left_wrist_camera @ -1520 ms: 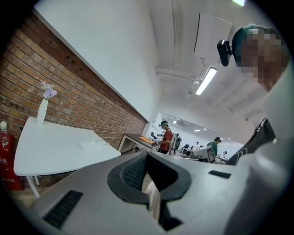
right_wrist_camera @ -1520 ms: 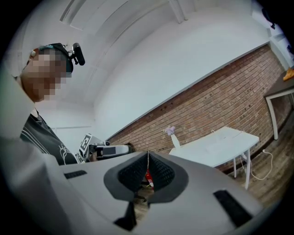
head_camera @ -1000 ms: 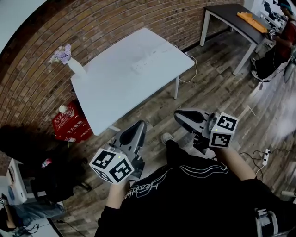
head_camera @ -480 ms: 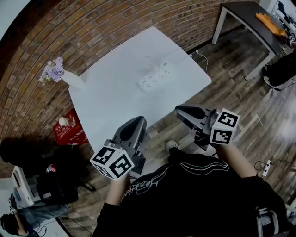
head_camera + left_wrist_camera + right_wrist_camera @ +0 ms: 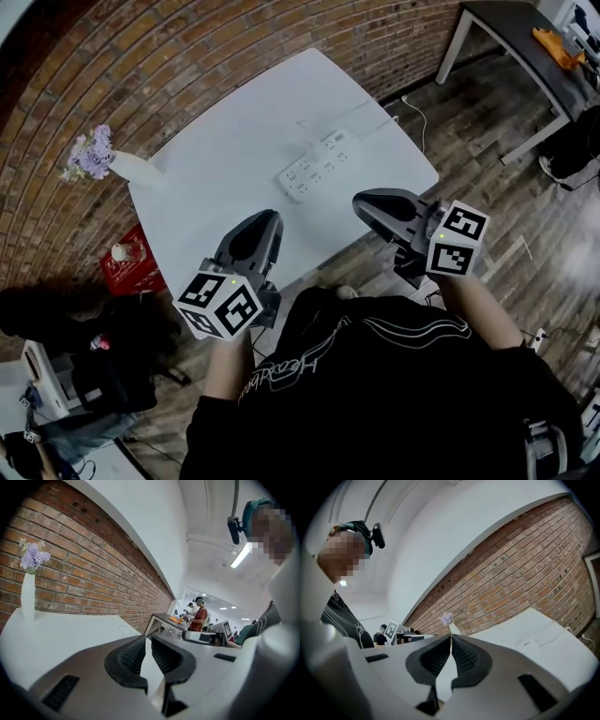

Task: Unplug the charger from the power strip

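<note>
A white power strip (image 5: 319, 165) with several sockets lies on the white table (image 5: 216, 178), and its white cable (image 5: 401, 114) runs off the far right corner. I cannot make out a separate charger on it. My left gripper (image 5: 265, 217) hangs over the table's near edge, left of the strip. Its jaws (image 5: 147, 637) are all but shut and just opening, a thin slit between them with nothing in it. My right gripper (image 5: 359, 200) is at the near edge, right of the strip. It (image 5: 451, 637) is shut and empty, and the power strip (image 5: 530, 643) shows beyond it.
A white vase of purple flowers (image 5: 98, 161) stands at the table's left corner against the brick wall (image 5: 234, 47). A grey table (image 5: 525, 56) stands at the far right on the wooden floor. A red box (image 5: 127, 262) sits below the table's left side. People stand in the background (image 5: 200, 613).
Both grippers have come forward from over the floor to the table's near edge. The table and power strip now sit closer and more central in the head view.
</note>
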The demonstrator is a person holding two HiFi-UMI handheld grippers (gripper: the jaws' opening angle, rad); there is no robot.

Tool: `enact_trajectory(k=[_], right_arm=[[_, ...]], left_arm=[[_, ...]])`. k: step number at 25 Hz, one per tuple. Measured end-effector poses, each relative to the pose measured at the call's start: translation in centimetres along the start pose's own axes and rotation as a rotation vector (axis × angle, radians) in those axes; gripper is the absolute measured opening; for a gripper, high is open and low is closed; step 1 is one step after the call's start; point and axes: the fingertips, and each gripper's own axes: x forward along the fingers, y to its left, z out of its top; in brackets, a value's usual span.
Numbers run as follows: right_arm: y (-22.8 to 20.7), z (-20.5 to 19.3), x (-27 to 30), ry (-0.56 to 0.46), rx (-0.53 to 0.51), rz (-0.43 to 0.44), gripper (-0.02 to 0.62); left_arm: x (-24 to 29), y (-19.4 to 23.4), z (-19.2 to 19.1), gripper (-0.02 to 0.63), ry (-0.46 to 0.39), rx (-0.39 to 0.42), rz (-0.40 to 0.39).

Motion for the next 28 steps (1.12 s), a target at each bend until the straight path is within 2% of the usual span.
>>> enact_trajectory(k=[6, 12, 16, 28], right_arm=[[-2.4, -1.0, 1.0, 0.017, 0.031, -0.051, -0.002], [-5.7, -1.2, 2.7, 0.031, 0.073, -0.120, -0.002], [-7.8, -2.3, 3.6, 0.046, 0.108, -0.157, -0.002], [-12.6, -4.8, 5.7, 0.074, 0.185, -0.216, -0.002]], left_arm=[[2.9, 4.6, -1.5, 0.080, 0.060, -0.054, -0.004], [7.4, 8.9, -3.6, 0.160, 0.157, -0.116, -0.040], [10.6, 11.7, -5.7, 0.190, 0.227, -0.148, -0.049], [16.3, 16.6, -10.8, 0.250, 0.404, -0.136, -0.043]])
